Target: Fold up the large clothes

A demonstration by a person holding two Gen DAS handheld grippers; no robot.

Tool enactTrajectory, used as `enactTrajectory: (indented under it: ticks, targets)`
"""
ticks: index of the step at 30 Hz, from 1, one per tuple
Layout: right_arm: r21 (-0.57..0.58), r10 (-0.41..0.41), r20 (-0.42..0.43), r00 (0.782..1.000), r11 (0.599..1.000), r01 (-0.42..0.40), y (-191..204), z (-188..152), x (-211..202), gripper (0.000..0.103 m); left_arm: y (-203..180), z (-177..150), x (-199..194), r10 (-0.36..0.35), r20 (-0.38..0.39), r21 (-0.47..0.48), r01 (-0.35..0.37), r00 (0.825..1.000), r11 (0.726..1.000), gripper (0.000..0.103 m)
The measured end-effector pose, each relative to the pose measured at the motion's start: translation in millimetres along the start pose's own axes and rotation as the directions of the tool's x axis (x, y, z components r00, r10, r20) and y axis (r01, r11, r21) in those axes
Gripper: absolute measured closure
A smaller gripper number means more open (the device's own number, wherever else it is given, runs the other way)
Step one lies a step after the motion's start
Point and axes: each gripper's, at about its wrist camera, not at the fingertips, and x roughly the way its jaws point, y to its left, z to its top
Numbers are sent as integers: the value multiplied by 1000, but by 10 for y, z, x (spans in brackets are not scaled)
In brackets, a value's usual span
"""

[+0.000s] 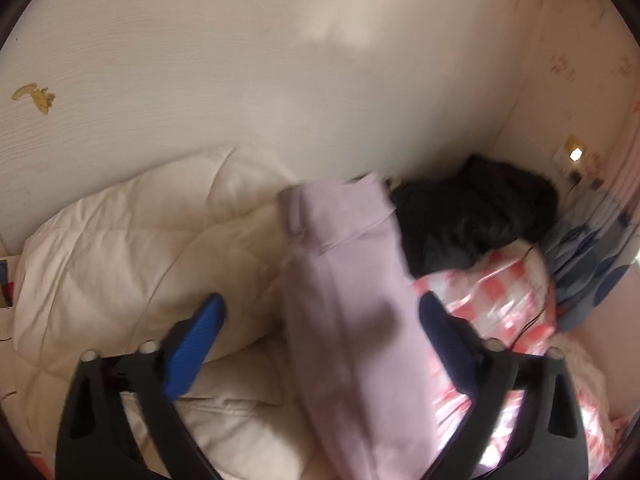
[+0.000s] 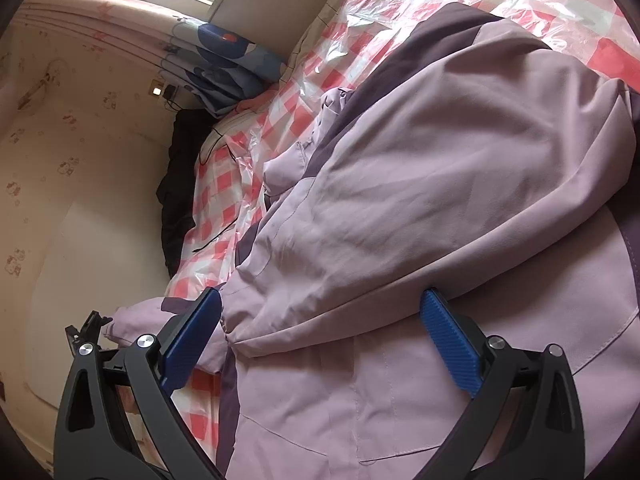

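My jaws stand spread wide on both sides, pinching nothing. Between the blue pads of my left gripper (image 1: 320,320) a long strip of the lilac jacket (image 1: 352,320) runs forward, likely a sleeve, blurred and seemingly loose in the gap rather than held; whether it touches either pad I cannot tell. My right gripper (image 2: 320,312) hangs just over the body of the jacket (image 2: 420,200), which lies rumpled on the bed over a red-checked cover (image 2: 224,184) under crinkled clear plastic.

The jacket looks like soft, thin shell cloth with darker purple panels: light for its bulk, limp, and probably a little slick, so I expect it to slump and slide off a shallow pinch. I judge the best hold is at a stitched edge, the cuff, hem or a seam where layers double up, bitten deep between the pads. The plastic beneath may also let the cloth skate as I drag it.

Outward, a white duvet (image 1: 120,240) is heaped along the bed's far edge, with a dark garment (image 1: 472,216) bunched in the corner by the wall.
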Motion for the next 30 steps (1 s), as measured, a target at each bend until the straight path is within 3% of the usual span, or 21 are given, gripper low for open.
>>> enactTrajectory:
  ticks: [3,5,9,13,15,18,22,26,30]
  targets:
    - [11,17,2,1000,1000,-18,0,2,-2,7,-101,-19,12,-77,-35,48,79,996,996,73]
    - [15,28,2,1000,999,-28,22,5,-3,7,-117,-1,5,-112,-57,63,116,992,991,80]
    - [14,45,9,999,999,-45,53,23,-24,7,-170,32,-280,-210,-8,54,210,978,976,85]
    - [20,55,29,998,998,-55,52,55,-84,7,-551,-25,-758,-367,32,135,360,930,923,86]
    - [31,58,42,997,998,-60,30,76,-131,7,-792,-84,-1031,-452,36,182,439,891,880,86]
    - [60,82,73,994,995,-86,-9,136,-231,7,-1200,-282,-1442,-585,10,251,564,811,787,86]
    - [94,108,128,986,988,-121,-86,222,-400,7,-1775,-760,-1904,-717,-92,328,701,691,633,86]
    - [154,144,167,975,973,-170,-225,293,-525,7,-2341,-1443,-2233,-788,-232,359,803,570,475,86]
    - [228,183,216,959,946,-232,-402,346,-647,7,-2836,-2287,-2389,-800,-377,343,873,467,348,86]
